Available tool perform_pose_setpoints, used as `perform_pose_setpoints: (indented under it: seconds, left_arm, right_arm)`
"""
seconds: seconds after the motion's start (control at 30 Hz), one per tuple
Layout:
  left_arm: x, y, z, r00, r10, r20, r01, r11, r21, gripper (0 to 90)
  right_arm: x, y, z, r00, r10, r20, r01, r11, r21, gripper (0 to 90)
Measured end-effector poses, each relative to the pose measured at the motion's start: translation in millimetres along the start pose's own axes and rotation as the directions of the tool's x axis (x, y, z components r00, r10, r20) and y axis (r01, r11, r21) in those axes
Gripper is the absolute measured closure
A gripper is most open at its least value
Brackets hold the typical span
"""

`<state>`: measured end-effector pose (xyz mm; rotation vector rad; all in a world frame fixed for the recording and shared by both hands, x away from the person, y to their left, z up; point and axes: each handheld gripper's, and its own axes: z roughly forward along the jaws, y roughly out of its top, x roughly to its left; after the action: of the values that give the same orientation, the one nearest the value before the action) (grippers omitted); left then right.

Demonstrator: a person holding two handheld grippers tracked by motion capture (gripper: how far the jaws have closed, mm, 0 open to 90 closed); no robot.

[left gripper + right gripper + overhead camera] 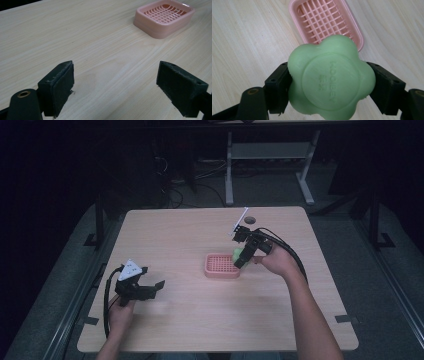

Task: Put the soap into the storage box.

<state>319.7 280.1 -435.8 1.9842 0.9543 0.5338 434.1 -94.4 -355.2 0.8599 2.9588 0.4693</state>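
right tool (329, 82) clamps green soap (330, 80) over pink dish (325, 20) | lower level, centre on grid, then release | left tool (115, 85) gapes idle above tabletop (75, 37)

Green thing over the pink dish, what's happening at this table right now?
A person works a claw with each hand. The right claw is clamped on a green flower-shaped soap, held in the air above the near end of the empty pink soap dish, so the soap isn't in the dish. The left claw is open over bare wooden table, holding nothing.
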Motion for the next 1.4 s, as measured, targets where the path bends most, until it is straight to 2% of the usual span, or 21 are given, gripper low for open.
perform_pose_setpoints:
  seconds: [0.43,0.5,0.63,0.77,0.97,1.07,1.27,1.4]
  left_arm:
    - [0.4,-0.1,0.0,1.0,-0.004,0.001,0.004,1.0,-0.002,14.4]
    - [0.3,-0.1,-0.2,1.0,-0.003,0.001,0.003,1.0,-0.001,14.4]
    - [0.2,-0.1,-0.1,1.0,-0.002,0.004,0.002,1.0,0.003,14.4]
    - [0.2,-0.1,0.2,1.0,-0.005,0.004,0.005,1.0,-0.003,14.4]
    - [0.1,-0.2,0.3,0.9999,-0.01,0.005,0.01,0.9999,-0.005,14.4]
    - [0.5,-0.2,0.0,1.0,0.0,0.005,0.0,1.0,0.005,14.4]
    - [0.2,-0.4,0.4,0.9999,-0.01,0.005,0.01,1.0,-0.002,14.4]
    - [-0.1,-0.5,0.5,0.9999,-0.014,0.005,0.014,0.9999,-0.003,14.4]
  right_arm:
    - [0.2,24.3,-4.3,0.9995,-0.03,0.008,0.03,0.999,0.015,25.5]
    - [1.5,27.7,-3.3,0.9997,-0.026,0.005,0.025,1.0,0.018,25.5]
    - [0.7,33.8,0.4,0.9988,-0.047,0.01,0.047,0.999,0.022,25.4]
    - [0.9,37.8,4.0,0.9991,-0.042,0.003,0.042,0.999,0.023,25.5]
    - [-1.0,45.2,17.3,0.9992,-0.04,0.001,0.04,0.999,0.033,25.4]
    - [-2.9,46.4,22.1,0.9991,-0.042,-0.005,0.042,0.998,0.042,25.5]
    - [-5.6,49.9,39.0,0.9996,-0.013,-0.024,0.014,0.999,0.048,25.5]
    - [-6.8,51.4,43.8,0.9996,-0.005,-0.026,0.007,0.998,0.055,25.4]
